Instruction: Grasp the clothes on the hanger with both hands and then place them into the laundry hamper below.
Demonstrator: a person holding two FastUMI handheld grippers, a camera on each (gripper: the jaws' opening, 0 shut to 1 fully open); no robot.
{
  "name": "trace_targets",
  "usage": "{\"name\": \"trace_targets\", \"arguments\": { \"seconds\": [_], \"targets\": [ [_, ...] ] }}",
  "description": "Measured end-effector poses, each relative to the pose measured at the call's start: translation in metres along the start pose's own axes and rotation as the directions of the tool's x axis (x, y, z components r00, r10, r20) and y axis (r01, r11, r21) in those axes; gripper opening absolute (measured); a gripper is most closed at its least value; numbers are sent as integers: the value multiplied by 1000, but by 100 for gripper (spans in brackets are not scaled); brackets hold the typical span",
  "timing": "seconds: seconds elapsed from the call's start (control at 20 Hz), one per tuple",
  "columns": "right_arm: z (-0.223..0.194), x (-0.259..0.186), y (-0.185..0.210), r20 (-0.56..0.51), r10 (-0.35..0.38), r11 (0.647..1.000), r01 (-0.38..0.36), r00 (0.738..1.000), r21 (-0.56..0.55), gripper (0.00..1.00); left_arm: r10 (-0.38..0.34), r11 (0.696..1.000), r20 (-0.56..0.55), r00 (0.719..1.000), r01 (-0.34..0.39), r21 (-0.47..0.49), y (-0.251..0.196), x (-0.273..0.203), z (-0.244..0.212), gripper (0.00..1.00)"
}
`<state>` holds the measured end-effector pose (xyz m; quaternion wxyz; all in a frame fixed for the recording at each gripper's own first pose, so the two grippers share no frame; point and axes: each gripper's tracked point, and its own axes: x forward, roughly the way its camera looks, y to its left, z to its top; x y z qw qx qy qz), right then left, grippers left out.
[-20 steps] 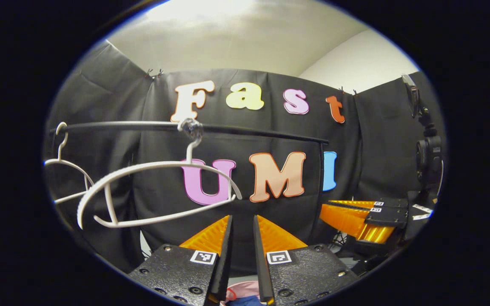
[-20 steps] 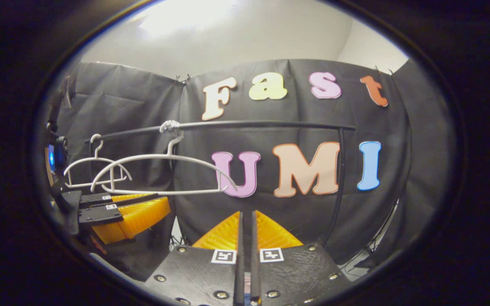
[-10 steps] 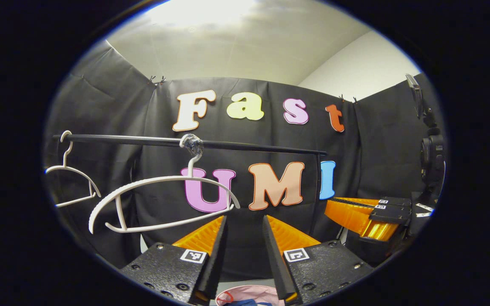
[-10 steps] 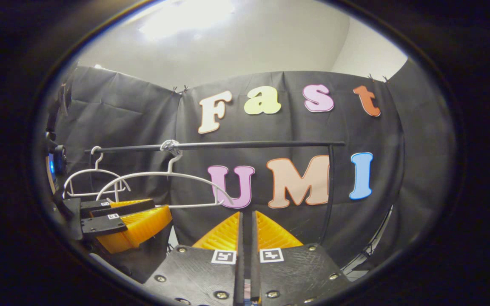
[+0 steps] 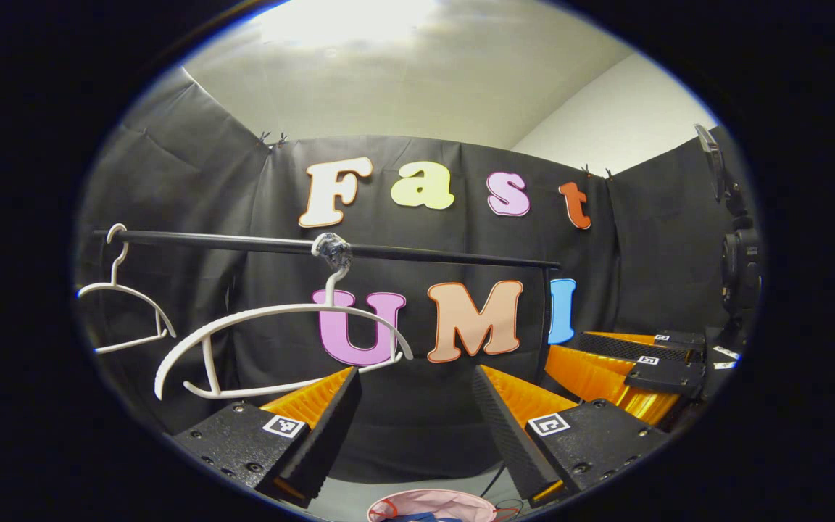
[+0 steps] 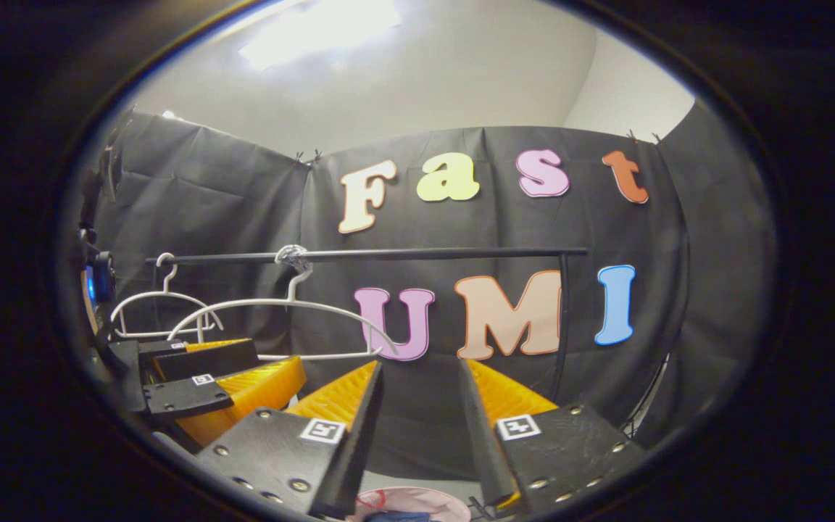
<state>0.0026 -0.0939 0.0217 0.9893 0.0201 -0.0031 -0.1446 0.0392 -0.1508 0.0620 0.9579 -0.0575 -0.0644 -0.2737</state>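
Hanging from a black rail (image 5: 243,243) across the booth, two bare white hangers are seen in the left gripper view. The nearer hanger (image 5: 280,341) is hooked at a taped spot near the middle of the rail and is tilted, its left end lower. A smaller hanger (image 5: 124,304) is hooked at the rail's far left end, well apart from the first.

The left gripper (image 5: 414,420) is shown at the bottom of its own view with its two fingers spread wide apart and nothing held between them. Directly below the gap, at the very bottom edge, the pink rim of the laundry hamper (image 5: 432,500) is visible, with blue and red cloth (image 5: 417,516) lying inside it. At the right of this view the right gripper (image 5: 635,362) is seen from the side, its fingers slightly parted.

In the right gripper view the same rail (image 6: 425,254) and the nearer hanger (image 6: 280,319) are seen, with the smaller hanger (image 6: 160,304) behind it to the left. The right gripper (image 6: 421,428) is likewise held open with a wide gap and nothing gripped. The hamper's pink rim (image 6: 417,500) appears below that gap, with blue cloth (image 6: 388,516) inside. The left gripper (image 6: 222,377) is seen at lower left, just beside the right gripper's own left finger, its fingers parted.
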Motion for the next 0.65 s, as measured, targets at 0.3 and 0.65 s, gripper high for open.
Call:
{"name": "trace_targets", "arguments": {
  "seconds": [0.3,0.65],
  "targets": [
    [-1,0,-5,8,-28,1000,28,1000,1,94,35,999,-4,999,-34,11,9,0,-1,94],
    [-2,-9,-21,9,-75,997,75,997,-12,94,18,1000,-34,999,-18,1,1,4,-10,94]
  ]
}}
